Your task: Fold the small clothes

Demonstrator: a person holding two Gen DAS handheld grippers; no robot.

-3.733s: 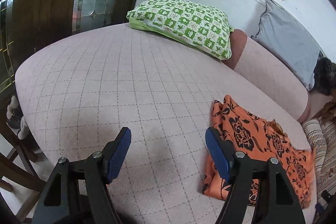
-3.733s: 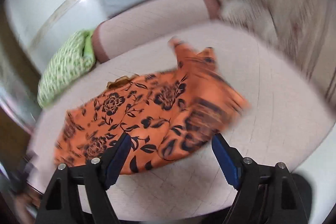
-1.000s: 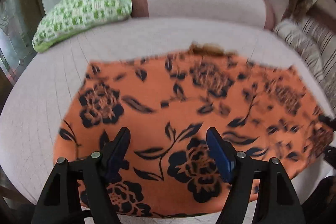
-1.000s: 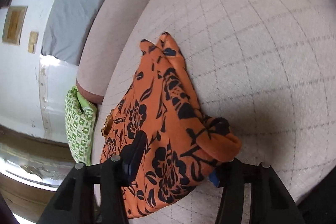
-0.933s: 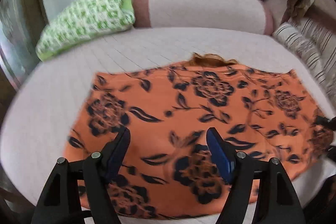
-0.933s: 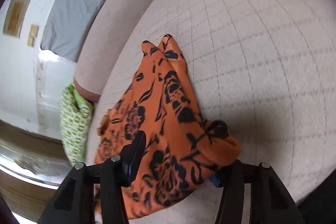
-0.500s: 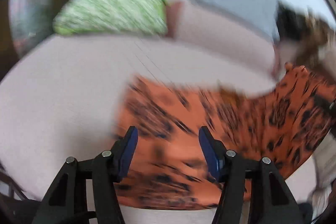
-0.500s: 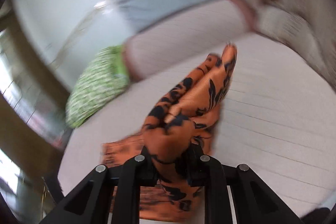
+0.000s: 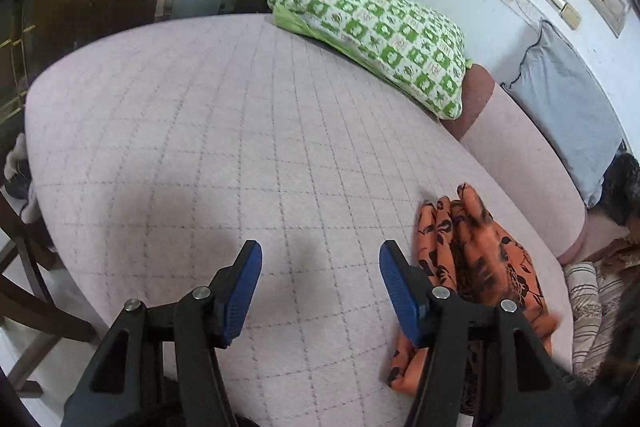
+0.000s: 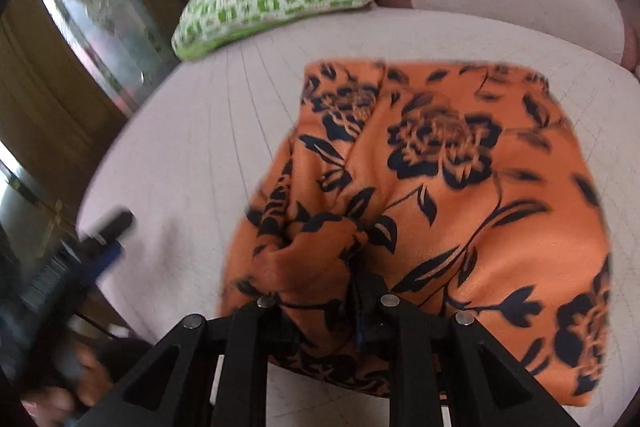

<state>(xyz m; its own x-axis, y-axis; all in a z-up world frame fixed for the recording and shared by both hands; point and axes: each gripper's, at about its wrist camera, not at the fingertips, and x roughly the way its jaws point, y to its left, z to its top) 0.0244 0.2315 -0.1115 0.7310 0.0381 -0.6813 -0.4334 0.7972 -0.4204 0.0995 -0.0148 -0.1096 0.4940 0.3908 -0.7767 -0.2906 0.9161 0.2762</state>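
The orange garment with black flowers (image 10: 440, 179) lies doubled over on the pink quilted bed (image 10: 192, 155). My right gripper (image 10: 336, 291) is shut on a bunched fold of its near edge, and the cloth hides the pads. In the left wrist view the same garment (image 9: 480, 259) lies just right of my right-hand finger. My left gripper (image 9: 320, 251) hovers open above bare bed (image 9: 200, 131), with nothing between its blue pads. The right wrist view shows the left gripper (image 10: 104, 239) blurred at lower left, a hand behind it.
A green-and-white pillow (image 9: 376, 39) lies at the bed's far side beside a pink bolster (image 9: 520, 155) and a grey pillow (image 9: 568, 103). Striped cloth (image 9: 588, 291) sits at the right. Dark wooden chair parts (image 9: 24, 267) stand off the bed's left edge.
My right gripper closed on the garment's edge, lifted it and carried it across over the rest. My left gripper narrowed a little and swung left off the garment onto bare bed.
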